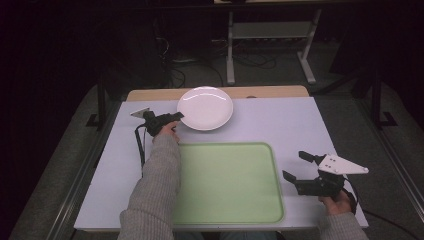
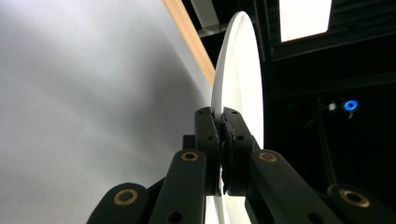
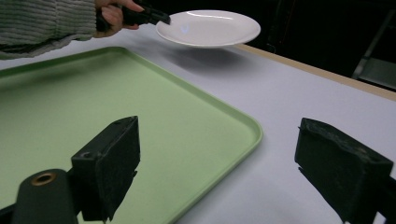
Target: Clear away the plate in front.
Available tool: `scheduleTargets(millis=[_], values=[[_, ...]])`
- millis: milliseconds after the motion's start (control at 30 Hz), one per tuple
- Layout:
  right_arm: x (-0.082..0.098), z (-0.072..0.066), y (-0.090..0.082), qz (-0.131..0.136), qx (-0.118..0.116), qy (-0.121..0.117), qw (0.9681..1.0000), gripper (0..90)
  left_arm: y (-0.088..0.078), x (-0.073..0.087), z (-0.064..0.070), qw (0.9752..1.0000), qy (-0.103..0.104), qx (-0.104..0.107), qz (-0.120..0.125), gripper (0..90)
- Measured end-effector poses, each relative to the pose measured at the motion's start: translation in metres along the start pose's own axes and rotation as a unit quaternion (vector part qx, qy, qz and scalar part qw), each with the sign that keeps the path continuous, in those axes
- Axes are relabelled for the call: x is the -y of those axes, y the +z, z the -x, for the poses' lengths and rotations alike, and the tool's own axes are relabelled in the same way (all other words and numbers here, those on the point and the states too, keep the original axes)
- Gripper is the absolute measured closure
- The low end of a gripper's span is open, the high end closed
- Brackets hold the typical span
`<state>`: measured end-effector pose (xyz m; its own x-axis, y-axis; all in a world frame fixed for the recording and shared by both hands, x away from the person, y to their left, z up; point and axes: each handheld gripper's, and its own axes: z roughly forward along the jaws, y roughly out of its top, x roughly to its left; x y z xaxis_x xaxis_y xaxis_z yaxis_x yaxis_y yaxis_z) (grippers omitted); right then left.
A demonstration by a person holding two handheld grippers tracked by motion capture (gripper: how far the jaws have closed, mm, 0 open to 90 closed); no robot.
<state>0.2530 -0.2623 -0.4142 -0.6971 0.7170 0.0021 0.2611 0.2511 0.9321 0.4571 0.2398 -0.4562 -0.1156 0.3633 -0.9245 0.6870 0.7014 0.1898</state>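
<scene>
- Left gripper (image 1: 175, 117): jaws pressed together on the near-left rim of the white plate (image 1: 206, 108); in the left gripper view the rim (image 2: 223, 122) sits pinched between both pads.
- White plate: extends forward and to the right of the left gripper; in the right gripper view it hangs above its own shadow, so it appears lifted clear of the white table (image 1: 280, 125), though the gap is hard to judge.
- Green tray (image 1: 227, 182): lies on the table just behind the left gripper, beside the person's grey sleeve (image 1: 155, 187).
- Right gripper (image 1: 296, 166): jaws spread wide apart, nothing between them, just right of the tray's edge (image 3: 243, 140).
</scene>
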Motion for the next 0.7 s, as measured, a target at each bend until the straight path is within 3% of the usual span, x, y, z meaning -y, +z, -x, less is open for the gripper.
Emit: scheduleTargets(millis=[300,533,700], values=[[0.000,0.001,0.000,0.000,0.005,0.002,1.0000,13.3,-0.021,-0.003,0.005,0.9998,0.017,0.010,-0.003,87.1],[0.000,0.000,0.000,-0.001,0.005,0.001,1.0000,13.3,-0.040,-0.002,0.006,0.9994,0.019,0.028,0.001,87.0],[0.001,-0.001,0.000,-0.002,0.006,0.001,1.0000,13.3,-0.054,0.001,0.006,0.9993,0.024,0.028,0.004,87.0]])
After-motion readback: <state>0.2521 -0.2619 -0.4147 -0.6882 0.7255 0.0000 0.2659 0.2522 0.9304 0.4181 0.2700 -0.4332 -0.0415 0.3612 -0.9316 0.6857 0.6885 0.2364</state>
